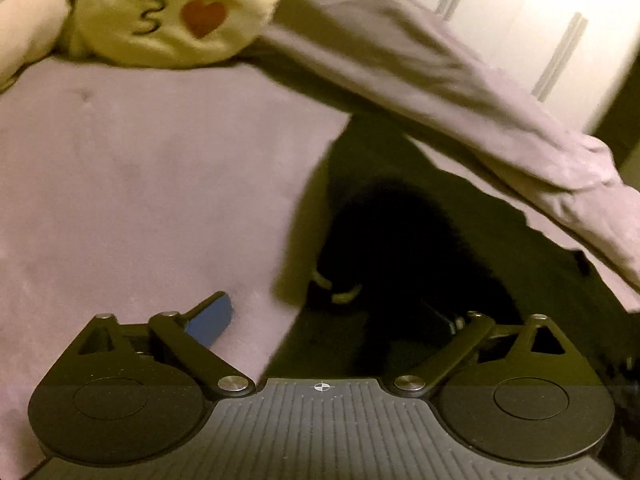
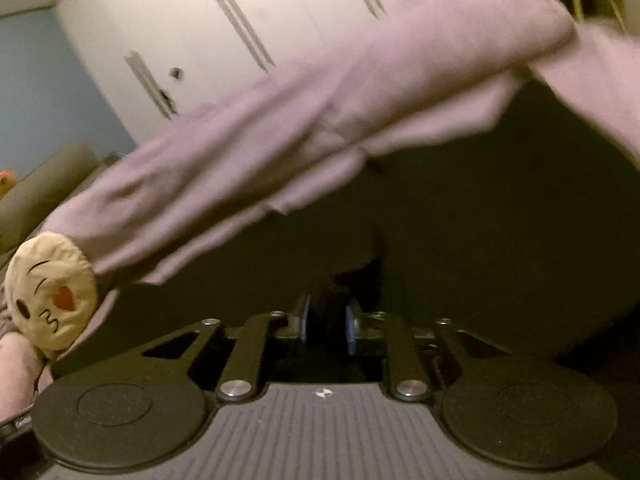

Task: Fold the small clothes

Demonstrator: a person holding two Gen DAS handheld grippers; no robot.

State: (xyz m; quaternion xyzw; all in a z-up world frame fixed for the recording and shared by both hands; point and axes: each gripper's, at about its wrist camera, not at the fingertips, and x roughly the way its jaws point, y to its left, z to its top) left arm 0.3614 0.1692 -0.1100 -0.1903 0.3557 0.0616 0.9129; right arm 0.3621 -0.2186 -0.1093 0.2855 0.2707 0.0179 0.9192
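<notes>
A pink garment [image 1: 140, 184] lies spread flat on the dark olive bed cover [image 1: 460, 264], with a yellow kissing-face patch [image 1: 176, 12] at its far end. One pink sleeve [image 1: 420, 72] hangs lifted and blurred across the upper right. It also crosses the right wrist view as the sleeve [image 2: 280, 136], running out from the face patch [image 2: 52, 292]. My left gripper [image 1: 336, 308] is open wide over the garment's right edge, its blue pad [image 1: 210, 320] above pink cloth. A black blurred mass [image 1: 380, 240] hides its other finger. My right gripper [image 2: 328, 312] has its pads close together with only darkness between them.
White wardrobe doors [image 2: 240, 40] stand behind the bed, next to a blue wall [image 2: 32, 100]. An olive bolster [image 2: 48, 176] lies at the left, with something orange [image 2: 6, 180] beside it. Bare bed cover [image 2: 480, 240] stretches under the lifted sleeve.
</notes>
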